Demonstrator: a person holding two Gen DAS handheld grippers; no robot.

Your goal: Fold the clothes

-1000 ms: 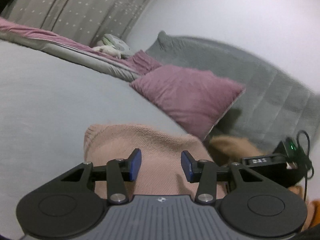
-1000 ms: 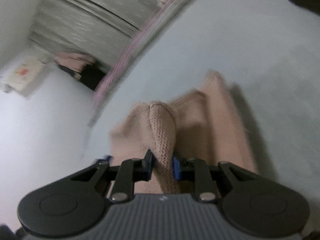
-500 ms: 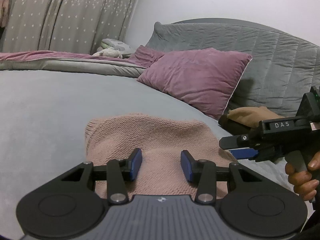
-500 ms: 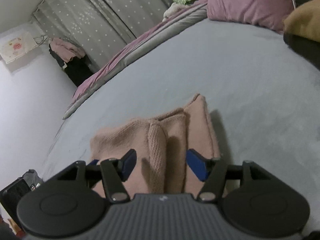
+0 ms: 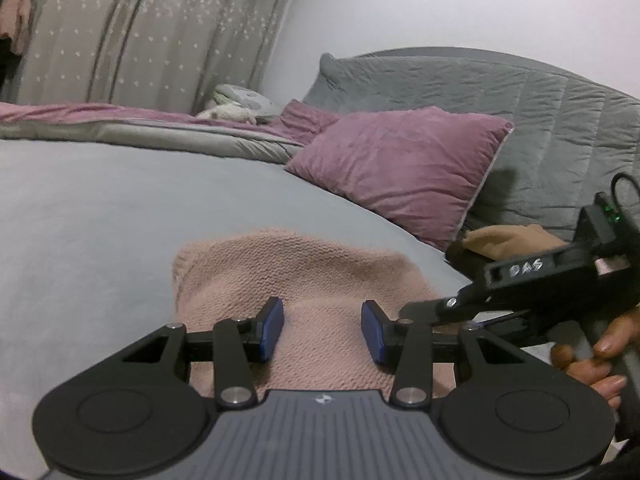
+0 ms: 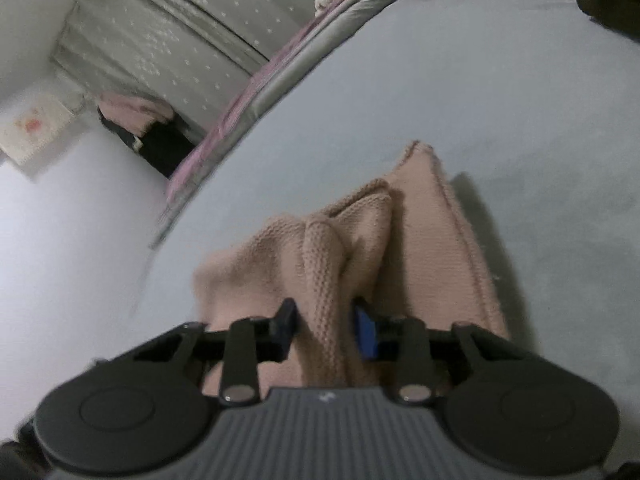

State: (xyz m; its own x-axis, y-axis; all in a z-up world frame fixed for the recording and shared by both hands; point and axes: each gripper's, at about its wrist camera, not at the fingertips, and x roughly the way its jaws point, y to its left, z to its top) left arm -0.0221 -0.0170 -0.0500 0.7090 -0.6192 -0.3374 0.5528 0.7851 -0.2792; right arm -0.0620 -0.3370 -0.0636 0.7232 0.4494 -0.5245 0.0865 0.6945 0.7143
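Note:
A pink knit garment (image 5: pixel 288 272) lies folded on the grey bed sheet (image 5: pixel 100 216). My left gripper (image 5: pixel 322 330) hovers open over its near edge, nothing between the blue pads. In the right wrist view the garment (image 6: pixel 432 240) has a raised ridge of knit running toward me, and my right gripper (image 6: pixel 325 326) is shut on that ridge. From the left wrist view the right gripper (image 5: pixel 436 308) reaches in at the garment's right edge, held by a hand (image 5: pixel 592 360); its fingertips are partly hidden.
A purple pillow (image 5: pixel 400 168) leans on the grey quilted headboard (image 5: pixel 520 120) beyond the garment. A tan cloth bundle (image 5: pixel 504 240) sits at the pillow's foot. A rolled purple and grey duvet (image 5: pixel 140 128) lines the far side, under star-print curtains (image 5: pixel 140 32).
The right gripper, open half a second ago, has closed on the garment's raised ridge and tilted. The left gripper stays open over the near edge.

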